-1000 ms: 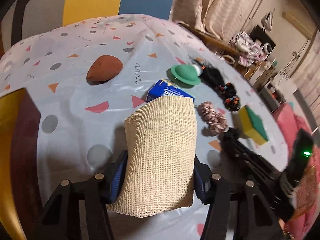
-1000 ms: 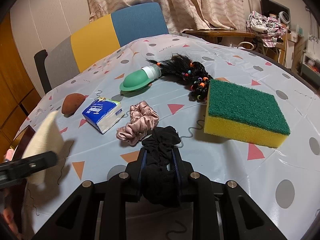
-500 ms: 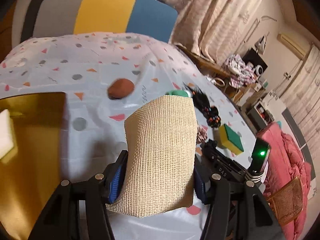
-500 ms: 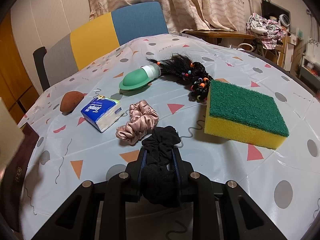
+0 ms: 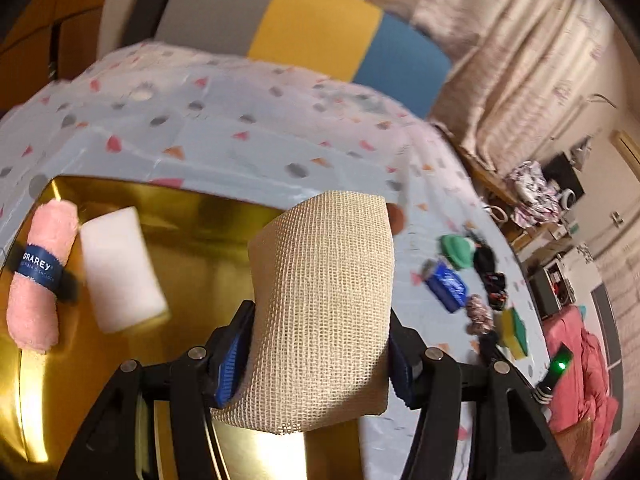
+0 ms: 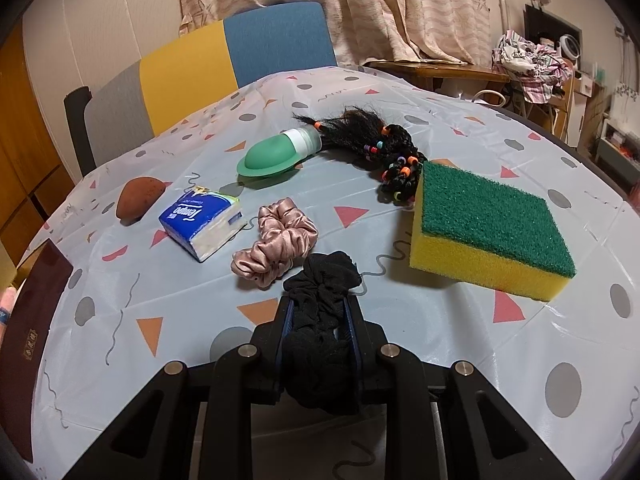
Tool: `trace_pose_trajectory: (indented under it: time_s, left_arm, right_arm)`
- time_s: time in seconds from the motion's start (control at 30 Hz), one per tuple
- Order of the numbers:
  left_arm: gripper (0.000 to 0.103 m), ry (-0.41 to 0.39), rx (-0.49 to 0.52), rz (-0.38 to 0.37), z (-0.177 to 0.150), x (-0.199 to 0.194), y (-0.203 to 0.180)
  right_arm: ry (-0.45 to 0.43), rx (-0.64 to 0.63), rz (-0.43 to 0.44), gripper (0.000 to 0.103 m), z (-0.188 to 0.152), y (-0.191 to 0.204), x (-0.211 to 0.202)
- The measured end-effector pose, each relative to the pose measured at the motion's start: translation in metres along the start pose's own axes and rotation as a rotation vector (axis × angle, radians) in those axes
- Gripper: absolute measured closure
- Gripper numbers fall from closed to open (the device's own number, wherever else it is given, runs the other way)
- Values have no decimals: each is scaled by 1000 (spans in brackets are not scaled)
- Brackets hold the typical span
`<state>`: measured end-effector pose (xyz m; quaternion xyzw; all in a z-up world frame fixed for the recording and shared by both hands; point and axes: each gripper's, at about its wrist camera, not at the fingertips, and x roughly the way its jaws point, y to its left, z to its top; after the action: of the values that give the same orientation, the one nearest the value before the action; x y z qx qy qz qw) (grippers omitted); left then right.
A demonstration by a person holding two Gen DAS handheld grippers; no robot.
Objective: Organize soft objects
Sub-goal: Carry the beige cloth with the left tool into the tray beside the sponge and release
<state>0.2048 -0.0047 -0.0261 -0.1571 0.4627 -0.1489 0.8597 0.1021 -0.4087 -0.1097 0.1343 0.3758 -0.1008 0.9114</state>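
A curtained room holds a table [image 6: 520, 340] under a glossy cloth of dots and triangles. Since a second ago the left gripper [image 5: 316, 344], pads clamping a coarse-woven beige pouch [image 5: 320, 312], has swung over a shiny gold tray [image 5: 120, 360], now below it with a fluffy pink roll [image 5: 40, 276] and white block [image 5: 120, 268]. The right gripper [image 6: 320, 320] stays shut on a crinkled black scrunchie [image 6: 320, 312]; ahead lie a satin scrunchie [image 6: 276, 240] and sponge [image 6: 488, 232].

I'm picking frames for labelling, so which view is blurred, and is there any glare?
Left wrist view: motion-smeared tablecloth, though the beige mesh pad in the left gripper stays sharp; gold tray throws glare. Right wrist view: crisp, evenly lit, fisheye-bent edges; black scrunchie sharp.
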Motion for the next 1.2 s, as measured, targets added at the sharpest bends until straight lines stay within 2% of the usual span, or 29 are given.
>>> trace_pose_trajectory:
  time_s: [0.2, 0.3, 0.43, 0.63, 0.77, 0.97, 1.07, 1.2]
  left_arm:
    - [40, 64, -21, 119, 11, 31, 33]
    - [31, 91, -26, 161, 12, 42, 43]
    - [23, 78, -17, 219, 12, 47, 48]
    - [22, 67, -29, 190, 11, 41, 51]
    - [18, 4, -84, 102, 17, 28, 56]
    - [15, -38, -93, 107, 26, 18, 57]
    - [14, -41, -45, 157, 26, 22, 53]
    - [14, -65, -60, 110, 25, 16, 54]
  right_arm:
    - [1, -10, -13, 79, 0, 2, 1]
    - [1, -12, -16, 79, -1, 2, 1]
    - [3, -17, -23, 79, 0, 4, 1]
    - [4, -23, -31, 79, 0, 5, 2]
    - [5, -28, -38, 79, 0, 7, 2]
    - [6, -31, -42, 79, 0, 7, 2]
    - [6, -32, -43, 79, 0, 7, 2]
    - [6, -31, -42, 79, 0, 8, 2]
